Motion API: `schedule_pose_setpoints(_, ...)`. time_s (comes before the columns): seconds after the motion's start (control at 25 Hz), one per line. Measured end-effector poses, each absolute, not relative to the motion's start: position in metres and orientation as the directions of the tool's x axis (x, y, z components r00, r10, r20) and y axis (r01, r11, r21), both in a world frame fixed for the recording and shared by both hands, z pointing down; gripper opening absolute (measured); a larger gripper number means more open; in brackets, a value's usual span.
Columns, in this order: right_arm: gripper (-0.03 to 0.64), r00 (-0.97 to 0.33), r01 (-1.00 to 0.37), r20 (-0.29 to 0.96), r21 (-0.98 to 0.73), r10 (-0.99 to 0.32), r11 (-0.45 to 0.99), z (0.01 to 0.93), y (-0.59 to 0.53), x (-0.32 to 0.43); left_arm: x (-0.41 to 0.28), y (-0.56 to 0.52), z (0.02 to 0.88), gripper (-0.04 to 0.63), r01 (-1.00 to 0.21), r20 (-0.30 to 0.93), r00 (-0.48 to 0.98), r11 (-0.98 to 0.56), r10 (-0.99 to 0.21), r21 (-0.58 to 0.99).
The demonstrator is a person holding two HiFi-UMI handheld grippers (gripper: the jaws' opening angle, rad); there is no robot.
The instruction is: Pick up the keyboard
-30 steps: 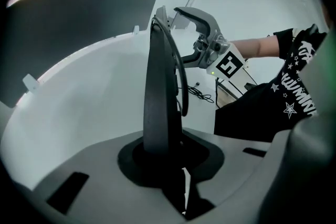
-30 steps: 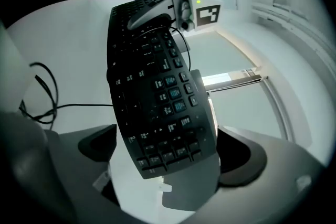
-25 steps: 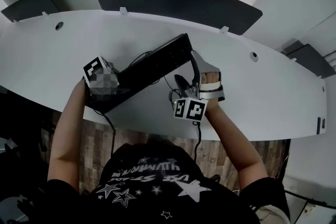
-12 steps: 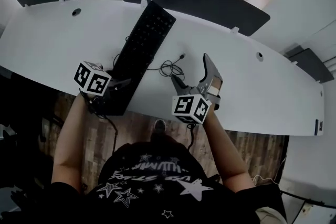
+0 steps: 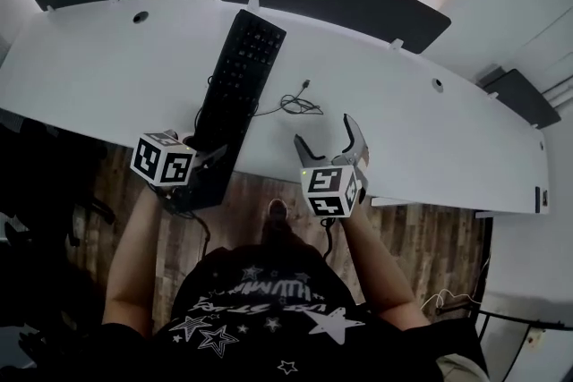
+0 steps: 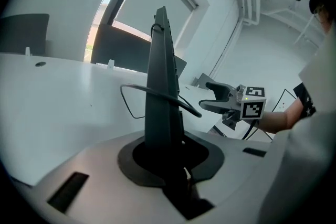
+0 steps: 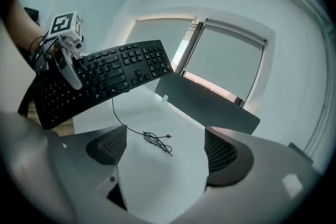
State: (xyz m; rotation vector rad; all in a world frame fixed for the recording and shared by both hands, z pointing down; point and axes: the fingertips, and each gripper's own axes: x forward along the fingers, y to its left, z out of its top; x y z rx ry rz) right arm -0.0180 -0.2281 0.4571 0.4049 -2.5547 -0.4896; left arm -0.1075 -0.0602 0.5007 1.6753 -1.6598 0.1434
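- Head view showed the keyboard pinched at its near end by the left gripper, over the desk's near edge; pickup looked nearly done.
- Empty, the right gripper had jaws spread, just closing a little.
- Right gripper view alone showed the keyboard clear above the desk, cable trailing.

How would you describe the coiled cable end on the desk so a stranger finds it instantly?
Start at the long white desk. Just right of the black keyboard, a small tangled cable coil lies on the desktop. Unlike the broad keyboard, it is wiry and plug-tipped.
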Motion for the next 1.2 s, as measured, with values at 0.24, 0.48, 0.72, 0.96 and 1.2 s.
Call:
schedule_pose_setpoints(0.24, 0.346, -0.826, -0.275, 0.469, 0.149, -0.313, 0.95, 0.482, -0.177, 0.031, -0.069, -0.013, 0.513, 0.069, -0.915, 0.575, 0.113, 0.14, -0.811, 0.378)
schedule_pose_setpoints(0.48, 0.255, -0.779, -0.383, 0.511, 0.073, -0.364, 0.921, 0.49, -0.158, 0.07, -0.047, 0.004, 0.512, 0.069, -0.918, 0.54, 0.104, 0.129, -0.835, 0.376)
schedule_pose_setpoints(0.72, 0.028, -0.79, -0.431, 0.455, 0.066, -0.411, 0.9, 0.481, -0.148, 0.119, -0.003, 0.007, 0.503, 0.069, -0.933, 0.52, 0.094, 0.106, -0.849, 0.343)
schedule_pose_setpoints(0.96, 0.003, -0.818, -0.427, 0.419, 0.014, -0.393, 0.904, 0.472, -0.148, 0.123, 0.024, 0.016, 0.495, 0.069, -0.939, 0.523, 0.062, 0.127, -0.85, 0.32)
schedule_pose_setpoints(1.2, 0.003, -0.837, -0.371, 0.439, -0.018, -0.326, 0.928, 0.478, -0.136, 0.16, 0.067, 0.025, 0.485, 0.069, -0.915, 0.496, 0.049, 0.159, -0.867, 0.37)
